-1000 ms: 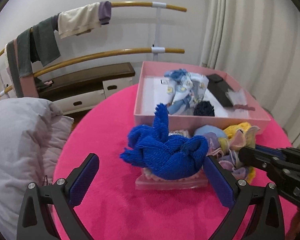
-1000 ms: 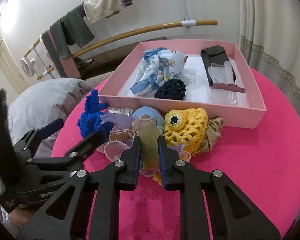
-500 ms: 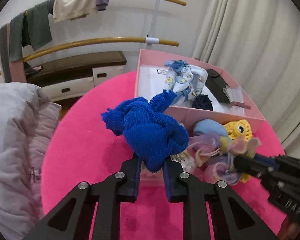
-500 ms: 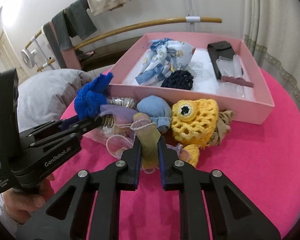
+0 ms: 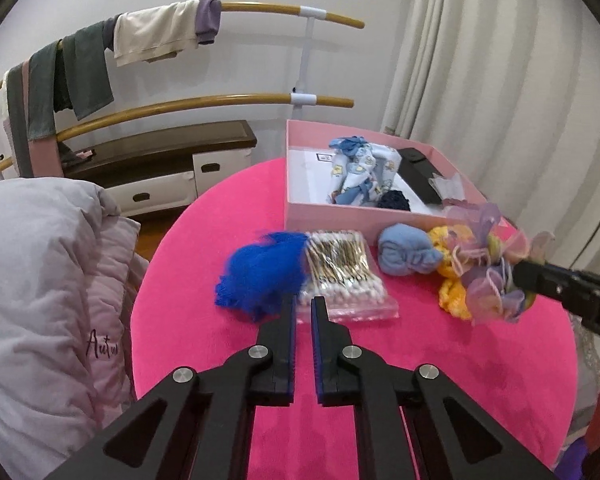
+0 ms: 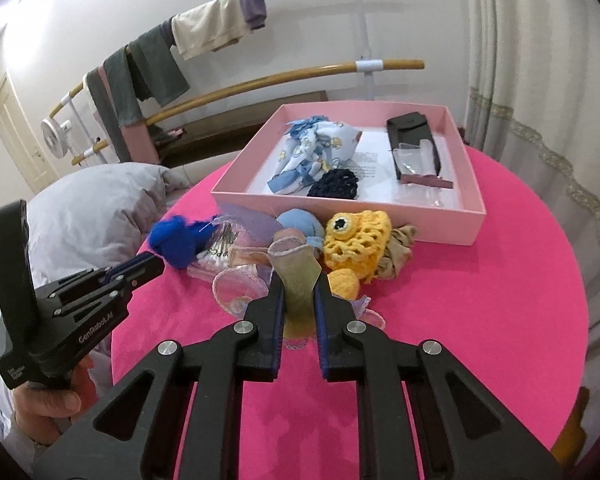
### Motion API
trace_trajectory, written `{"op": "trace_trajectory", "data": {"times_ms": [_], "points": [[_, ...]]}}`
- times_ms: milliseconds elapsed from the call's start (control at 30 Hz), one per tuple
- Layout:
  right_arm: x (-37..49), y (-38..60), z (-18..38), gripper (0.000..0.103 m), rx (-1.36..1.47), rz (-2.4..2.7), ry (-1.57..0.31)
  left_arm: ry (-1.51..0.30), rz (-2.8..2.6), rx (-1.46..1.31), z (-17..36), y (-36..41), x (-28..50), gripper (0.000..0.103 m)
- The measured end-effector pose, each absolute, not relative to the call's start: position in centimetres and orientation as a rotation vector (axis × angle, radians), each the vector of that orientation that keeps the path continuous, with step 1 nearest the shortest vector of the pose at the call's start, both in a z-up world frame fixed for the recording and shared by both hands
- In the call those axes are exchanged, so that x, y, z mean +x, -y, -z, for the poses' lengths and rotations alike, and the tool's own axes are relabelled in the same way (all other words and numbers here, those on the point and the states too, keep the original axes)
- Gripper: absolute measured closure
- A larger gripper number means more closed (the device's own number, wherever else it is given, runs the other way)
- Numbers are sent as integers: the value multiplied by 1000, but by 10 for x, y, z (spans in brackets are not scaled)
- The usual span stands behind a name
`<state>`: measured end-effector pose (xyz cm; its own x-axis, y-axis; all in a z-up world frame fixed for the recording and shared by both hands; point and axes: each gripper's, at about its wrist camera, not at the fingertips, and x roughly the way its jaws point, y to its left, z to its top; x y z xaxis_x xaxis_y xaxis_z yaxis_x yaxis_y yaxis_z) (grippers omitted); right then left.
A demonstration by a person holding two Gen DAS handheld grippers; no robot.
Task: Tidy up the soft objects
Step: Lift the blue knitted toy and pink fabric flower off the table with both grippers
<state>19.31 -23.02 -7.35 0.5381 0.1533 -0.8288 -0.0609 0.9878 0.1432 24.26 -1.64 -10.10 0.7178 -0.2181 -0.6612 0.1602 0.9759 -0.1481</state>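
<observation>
Fuzzy knit blue cloth [image 5: 260, 276], sheer frilly scrunchie [image 5: 488, 264], matt pink cardboard box [image 6: 440, 220], velvety pink tablecloth [image 6: 480, 320].

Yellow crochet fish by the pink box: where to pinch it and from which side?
Take the yellow crochet fish across its rounded top, coming from above on the open table side. The pink box wall blocks the far side, and the light blue bundle crowds one flank.

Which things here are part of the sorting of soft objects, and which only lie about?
Part of the job: blue knit cloth, organza scrunchie, yellow crochet fish, light blue cloth ball, pink box.

Lying about: cotton swab bag, grey duvet, rail clothes.
</observation>
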Motion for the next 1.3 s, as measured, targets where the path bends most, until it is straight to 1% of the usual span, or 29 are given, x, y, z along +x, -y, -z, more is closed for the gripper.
{"op": "trace_trajectory", "data": {"times_ms": [33,100,133,167,233,300,400,467,533,667,833,933,1000,1033,1067,1100,1133,1200,1233,1300], "points": [[192,230,73,90,100,-126,-995,-740,200,-65,101,18,240,99],[189,229,72,90,100,-127,-996,-726,183,-28,100,23,240,94],[188,228,72,90,99,-127,-997,-703,172,-12,97,23,237,80],[187,228,72,90,100,-129,-998,-689,157,-3,97,24,238,44],[186,226,73,90,100,-131,-1000,-650,96,2,96,22,236,0],[184,226,74,90,104,-132,-1000,-624,102,-7,97,21,235,0],[186,228,76,90,110,-131,-1003,-653,81,5,105,23,248,1],[186,227,77,90,111,-132,-1004,-687,68,-19,107,18,254,6],[186,227,76,90,107,-134,-1005,-680,68,-69,104,9,249,4],[187,228,79,90,113,-124,-1009,-672,35,-50,106,1,247,0],[189,225,83,90,115,-135,-1022,-698,-8,-71,115,-8,277,0],[191,224,84,90,113,-136,-1025,-720,-23,-34,120,-5,303,0],[192,224,85,90,112,-135,-1025,-753,-20,-33,128,-5,323,3],[194,224,86,90,113,-135,-1027,-776,-8,-39,132,-5,335,9],[195,224,87,90,114,-135,-1029,-791,4,-43,135,-5,345,25],[196,224,88,90,111,-133,-1031,-810,12,-47,138,-6,354,34],[197,224,88,90,111,-132,-1032,-834,6,-45,142,-6,361,50],[198,223,89,90,108,-131,-1035,-842,10,-54,144,-10,371,54],[199,223,88,90,104,-131,-1035,-840,12,-65,144,-12,373,59],[199,222,88,90,100,-129,-1036,-838,14,-74,144,-16,375,61]]}}
